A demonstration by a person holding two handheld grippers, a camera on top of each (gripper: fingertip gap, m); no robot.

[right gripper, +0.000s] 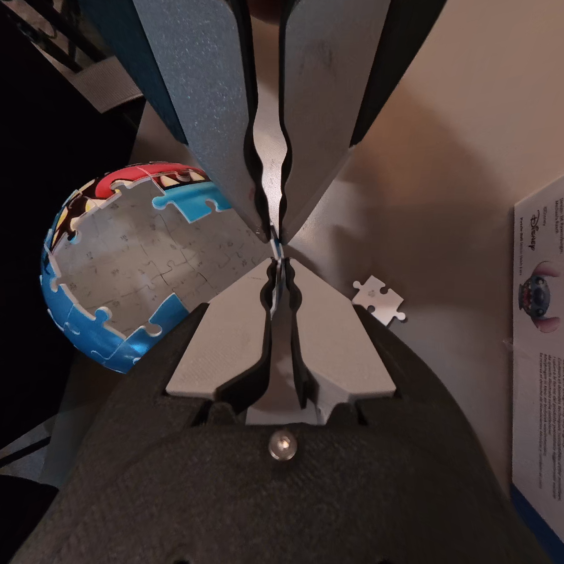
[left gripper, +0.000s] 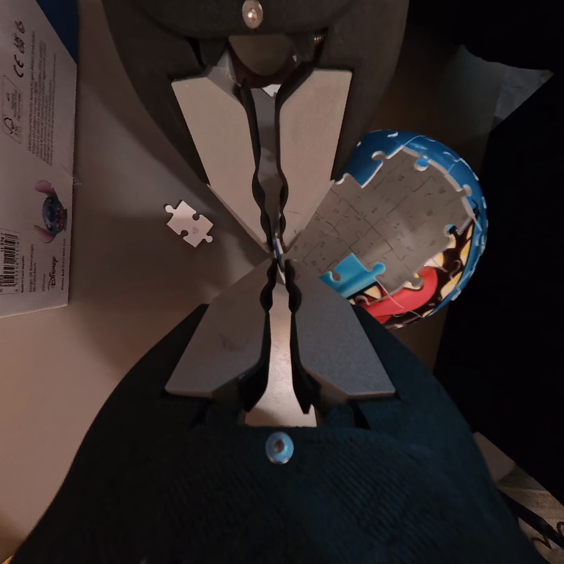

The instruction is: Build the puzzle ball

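Observation:
The partly built puzzle ball (left gripper: pixel 396 213) lies on its side to the right of my grippers, its blue, red and yellow shell open so the grey inside of the pieces shows. It is on the left in the right wrist view (right gripper: pixel 122 262). My left gripper (left gripper: pixel 279 270) and my right gripper (right gripper: pixel 278 270) meet tip to tip. Both are shut on one puzzle piece (left gripper: pixel 278 248), seen edge-on as a thin blue and white strip (right gripper: pixel 277 251). The right gripper (left gripper: pixel 274 241) comes in from the top of the left wrist view. The left gripper (right gripper: pixel 271 235) comes in from the top of the right wrist view.
A loose puzzle piece (left gripper: pixel 189 224) lies grey side up on the beige table (left gripper: pixel 122 259), also in the right wrist view (right gripper: pixel 378 297). The printed puzzle box (left gripper: pixel 36 152) lies flat beyond it (right gripper: pixel 543 351). Dark space lies behind the ball. Both grippers' tips are close together, under 4 cm apart.

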